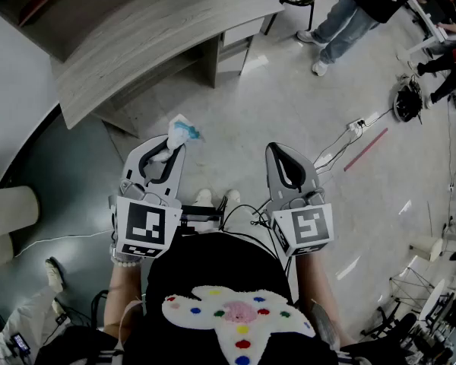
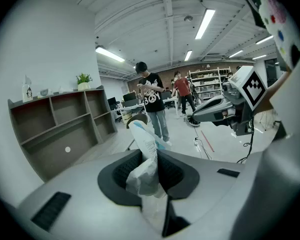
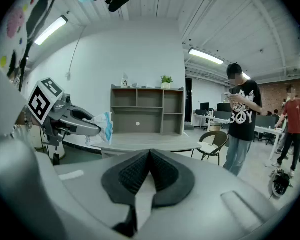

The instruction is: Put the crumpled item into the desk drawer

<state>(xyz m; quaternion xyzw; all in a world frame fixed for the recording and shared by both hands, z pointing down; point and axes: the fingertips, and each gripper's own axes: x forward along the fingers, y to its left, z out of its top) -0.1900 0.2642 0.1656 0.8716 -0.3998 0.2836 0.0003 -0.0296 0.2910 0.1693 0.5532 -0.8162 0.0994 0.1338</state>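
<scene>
The crumpled item (image 1: 182, 131), a white wrapper with a blue edge, sticks out past the tip of my left gripper (image 1: 172, 147), which is shut on it. In the left gripper view the crumpled item (image 2: 145, 140) stands pinched between the dark pads, with my left gripper (image 2: 150, 160) closed around its lower part. My right gripper (image 1: 278, 150) hangs beside it over the floor, shut and empty; in its own view the right gripper (image 3: 150, 155) has its pads together. The grey wooden desk (image 1: 156, 33) lies ahead, with a drawer unit (image 1: 242, 31) under its right end.
A grey shelf unit (image 3: 147, 109) stands behind the desk (image 3: 145, 143). A wicker chair (image 3: 213, 142) and a person in a black shirt (image 3: 241, 124) are to the right. Cables and a power strip (image 1: 355, 126) lie on the floor.
</scene>
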